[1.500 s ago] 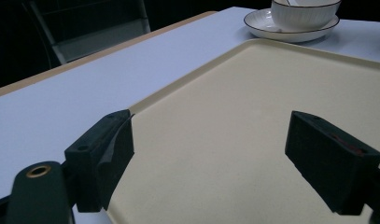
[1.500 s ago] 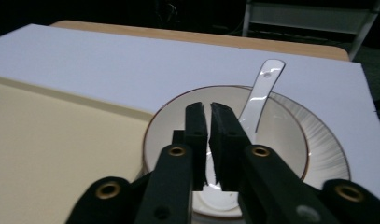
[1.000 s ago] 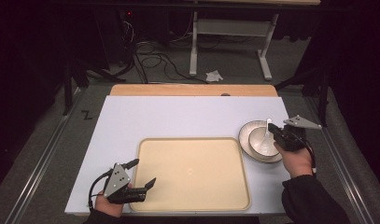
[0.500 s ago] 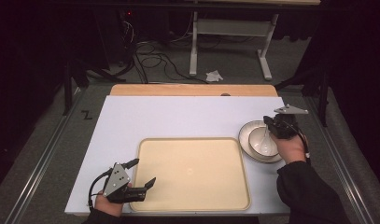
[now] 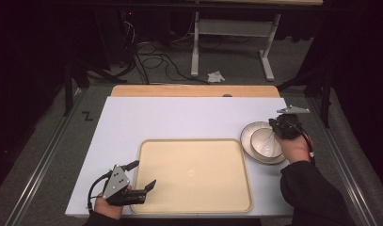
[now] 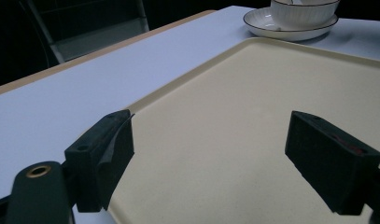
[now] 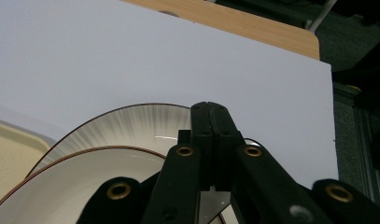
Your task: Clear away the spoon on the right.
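A white bowl point(image 5: 264, 143) with a dark rim sits on a white ribbed plate point(image 5: 248, 134) at the right of the white table top. My right gripper point(image 5: 276, 123) hangs over the far right rim of the bowl point(image 7: 61, 186) and plate point(image 7: 131, 123), its jaws point(image 7: 210, 109) pressed together with nothing visible between the pads. A thin pale handle leans inside the bowl below it; I cannot tell if the gripper touches it. My left gripper point(image 5: 144, 173) rests at the near left corner of the beige tray point(image 5: 194, 188), open point(image 6: 225, 154) over bare tray point(image 6: 253, 93).
The tray lies at the table's near middle, just left of the plate point(image 6: 271, 25) and bowl point(image 6: 304, 11). A wooden strip point(image 5: 194, 90) edges the far side. Beyond it are a desk frame point(image 5: 231, 33) and floor cables point(image 5: 151, 52).
My right gripper has moved left and a little away from me, from beside the plate to above the bowl's far right rim. The left gripper has stayed still.
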A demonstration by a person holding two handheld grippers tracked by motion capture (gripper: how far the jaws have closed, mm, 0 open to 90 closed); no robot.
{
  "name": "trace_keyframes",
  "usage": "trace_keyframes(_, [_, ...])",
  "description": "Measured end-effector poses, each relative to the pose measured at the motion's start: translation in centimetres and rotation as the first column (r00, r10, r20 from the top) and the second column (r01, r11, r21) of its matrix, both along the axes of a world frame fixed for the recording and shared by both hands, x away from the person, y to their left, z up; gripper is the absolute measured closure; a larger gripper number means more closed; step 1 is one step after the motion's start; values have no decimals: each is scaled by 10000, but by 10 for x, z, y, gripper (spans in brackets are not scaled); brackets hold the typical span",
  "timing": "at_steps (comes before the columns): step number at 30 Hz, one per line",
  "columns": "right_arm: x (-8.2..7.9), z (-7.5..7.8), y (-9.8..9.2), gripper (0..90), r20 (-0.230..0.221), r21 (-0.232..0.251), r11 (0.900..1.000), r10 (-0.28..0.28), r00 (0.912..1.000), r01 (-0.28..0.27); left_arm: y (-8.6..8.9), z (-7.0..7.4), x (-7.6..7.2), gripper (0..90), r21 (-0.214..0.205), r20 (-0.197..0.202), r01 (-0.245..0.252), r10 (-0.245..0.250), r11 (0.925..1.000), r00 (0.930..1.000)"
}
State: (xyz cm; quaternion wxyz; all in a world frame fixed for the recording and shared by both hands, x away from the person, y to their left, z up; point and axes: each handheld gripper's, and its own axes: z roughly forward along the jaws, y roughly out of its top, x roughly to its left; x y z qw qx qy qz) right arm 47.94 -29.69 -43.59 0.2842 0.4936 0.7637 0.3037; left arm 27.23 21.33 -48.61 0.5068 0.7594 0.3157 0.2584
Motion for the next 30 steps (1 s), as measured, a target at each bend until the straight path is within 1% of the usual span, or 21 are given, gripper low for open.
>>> trace_keyframes(6, [-3, 3, -4, 900, -12, -69, 10000, -20, 10000, 20, 0, -1, 1, 159, -15, -34, -47, 47, 10000, 10000])
trace_keyframes(12, [-6, 4, -10, 900, -23, -115, 9998, -170, 9999, 170, 0, 0, 0, 159, -46, -42, -67, 67, 10000, 10000])
trace_keyframes(19, [-10, 2, -17, 900, -124, -164, 9996, -223, 9997, 221, 0, -1, 1, 159, -19, -95, -84, 84, 10000, 9999])
trace_keyframes(24, [-13, 3, -20, 900, -134, -255, 9996, -148, 9998, 144, 1, -1, 1, 159, -49, -75, -111, 111, 9999, 9999])
trace_keyframes(30, [-19, 5, -28, 900, -115, -214, 9991, -367, 9993, 364, -3, -1, 3, 159, -31, -63, 3, -3, 10000, 10000])
